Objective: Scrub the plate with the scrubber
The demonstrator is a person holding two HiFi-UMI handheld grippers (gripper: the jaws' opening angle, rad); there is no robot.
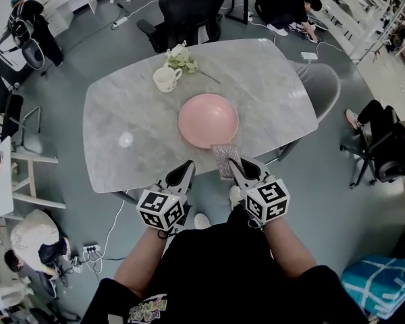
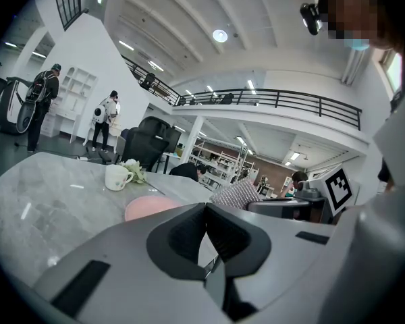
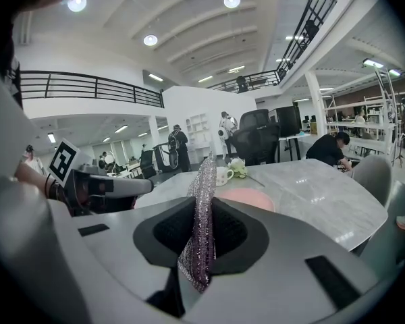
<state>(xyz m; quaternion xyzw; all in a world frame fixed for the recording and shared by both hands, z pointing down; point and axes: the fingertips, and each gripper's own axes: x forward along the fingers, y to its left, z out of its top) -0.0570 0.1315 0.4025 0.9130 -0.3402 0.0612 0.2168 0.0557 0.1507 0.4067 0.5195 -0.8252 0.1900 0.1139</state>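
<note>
Plate [image 1: 208,120] on the table [image 1: 121,113]. Right gripper [image 1: 235,169], clamped on the scrubber [image 1: 224,160], sits just short of the plate's near rim, plate straight ahead. Left gripper [image 1: 187,169] is closed, empty, alongside.

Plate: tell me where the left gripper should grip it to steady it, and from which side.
Probably the near-left rim of the plate, approached low from the table's near edge. It lies flat and round with no handle, so only the rim offers a hold. The left gripper, shut and empty, sits nearest there; the right gripper holds the scrubber by the near-right rim.
</note>
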